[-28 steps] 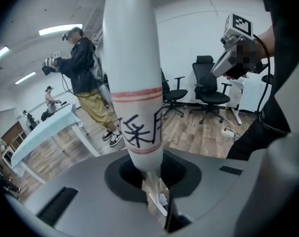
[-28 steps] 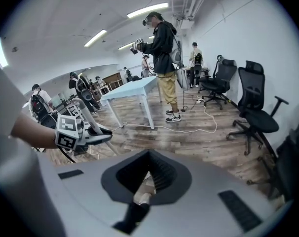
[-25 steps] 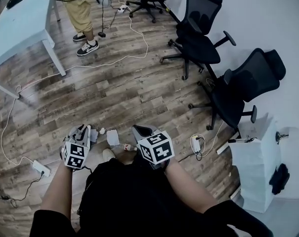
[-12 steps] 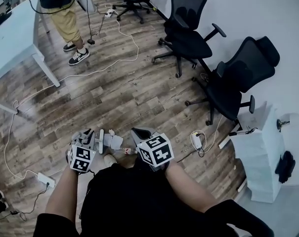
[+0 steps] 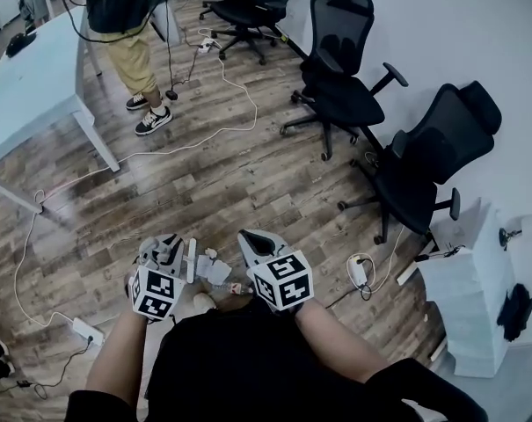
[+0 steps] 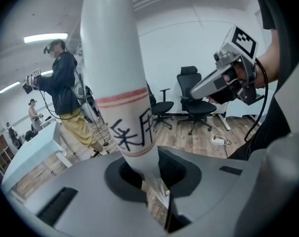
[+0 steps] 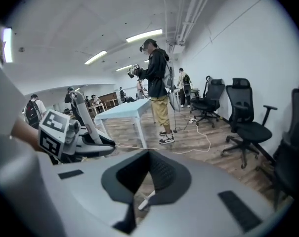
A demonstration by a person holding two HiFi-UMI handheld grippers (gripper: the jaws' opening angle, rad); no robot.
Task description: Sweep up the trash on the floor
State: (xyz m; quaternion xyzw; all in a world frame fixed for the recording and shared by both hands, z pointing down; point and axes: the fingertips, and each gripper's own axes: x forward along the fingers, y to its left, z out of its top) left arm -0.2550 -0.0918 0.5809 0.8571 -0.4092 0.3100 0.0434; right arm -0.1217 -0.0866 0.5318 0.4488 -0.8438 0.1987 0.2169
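Your left gripper (image 5: pixel 167 253) clamps the white red-banded pole (image 6: pixel 117 78); right gripper (image 5: pixel 253 241) pressed shut, empty; crumpled white paper (image 5: pixel 216 272) between them; black office chairs (image 5: pixel 340 73) ahead; both grippers slightly rightward since earlier

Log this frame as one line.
left hand-held gripper: shut on white handle | right hand-held gripper: shut, empty | paper trash: on wood floor below them
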